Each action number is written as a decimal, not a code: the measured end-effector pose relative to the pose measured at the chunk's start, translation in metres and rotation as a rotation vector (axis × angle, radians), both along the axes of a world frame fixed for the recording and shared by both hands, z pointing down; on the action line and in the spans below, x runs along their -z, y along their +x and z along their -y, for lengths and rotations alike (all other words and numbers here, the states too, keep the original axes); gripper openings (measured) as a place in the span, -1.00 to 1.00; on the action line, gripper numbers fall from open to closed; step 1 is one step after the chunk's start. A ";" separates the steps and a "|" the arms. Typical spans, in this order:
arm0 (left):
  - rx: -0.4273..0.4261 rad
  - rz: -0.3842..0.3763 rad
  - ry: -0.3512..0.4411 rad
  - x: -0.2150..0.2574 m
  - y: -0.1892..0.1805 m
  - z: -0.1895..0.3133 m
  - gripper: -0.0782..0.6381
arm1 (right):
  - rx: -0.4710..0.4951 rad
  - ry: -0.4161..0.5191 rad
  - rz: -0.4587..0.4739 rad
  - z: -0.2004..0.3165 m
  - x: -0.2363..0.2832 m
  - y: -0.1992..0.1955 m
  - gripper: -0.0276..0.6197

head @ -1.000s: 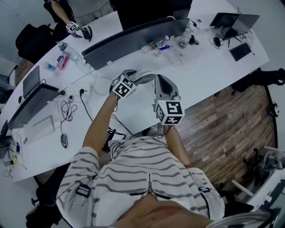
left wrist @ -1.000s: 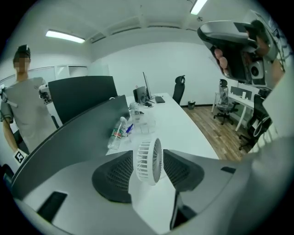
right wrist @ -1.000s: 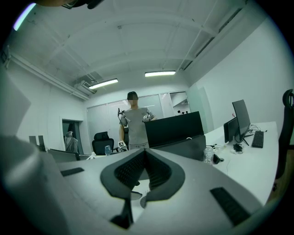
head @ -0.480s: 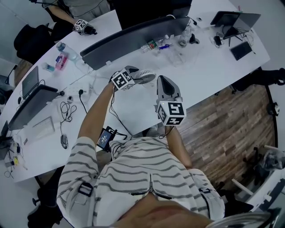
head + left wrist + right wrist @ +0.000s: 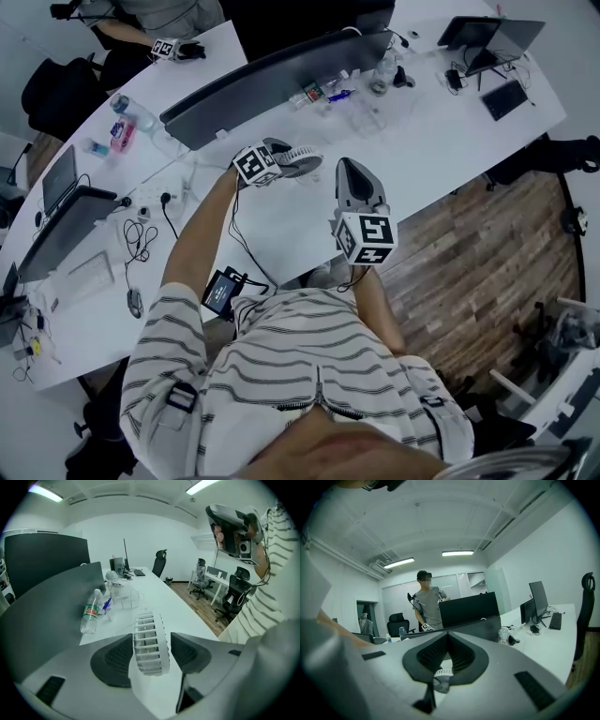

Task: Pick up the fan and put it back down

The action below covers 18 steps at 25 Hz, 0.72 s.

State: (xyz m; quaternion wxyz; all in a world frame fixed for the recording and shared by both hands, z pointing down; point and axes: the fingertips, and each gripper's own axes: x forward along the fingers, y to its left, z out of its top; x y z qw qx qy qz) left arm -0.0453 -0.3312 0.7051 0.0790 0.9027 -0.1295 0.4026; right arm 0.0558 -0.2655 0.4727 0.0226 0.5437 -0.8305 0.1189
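**Nearly done: fan set down, release under way**

Judging by how things lie, the lift and the return are finished. The fan (image 5: 307,152) appears to rest on the table (image 5: 441,141), just in front of the big monitor (image 5: 272,80), and the left gripper (image 5: 151,641) has just been opening its jaws around it. The fan stands between the two pads with a clear gap on the right side. On the left side the view is too tight to say whether the pad brushes the grille, but nothing looks pressed. What is left, I would say, is only to draw that gripper back and clear of the fan.

The table is a long, smooth white slab with a gentle curve. The monitor shows a dark, matte, curved back. Both grippers have smooth grey shells with black dimpled pads. The right gripper (image 5: 448,639) is held near the fan but apart from it, its jaws together and nothing between them.

The fan is white plastic, a short round drum seen edge-on, with a ribbed slatted rim. Beyond it lies a clear plastic bottle (image 5: 90,616), on its side against the monitor.
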 end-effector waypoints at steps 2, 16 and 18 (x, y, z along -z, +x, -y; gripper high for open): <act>-0.009 0.008 -0.011 -0.003 0.003 0.000 -0.07 | -0.004 0.000 0.001 0.000 0.000 0.002 -0.88; 0.010 0.023 -0.017 -0.013 0.008 0.006 -0.14 | -0.023 -0.018 -0.001 0.003 -0.009 0.019 -0.88; 0.013 0.022 -0.019 -0.011 0.010 0.006 -0.14 | -0.020 -0.018 0.001 0.003 -0.010 0.019 -0.88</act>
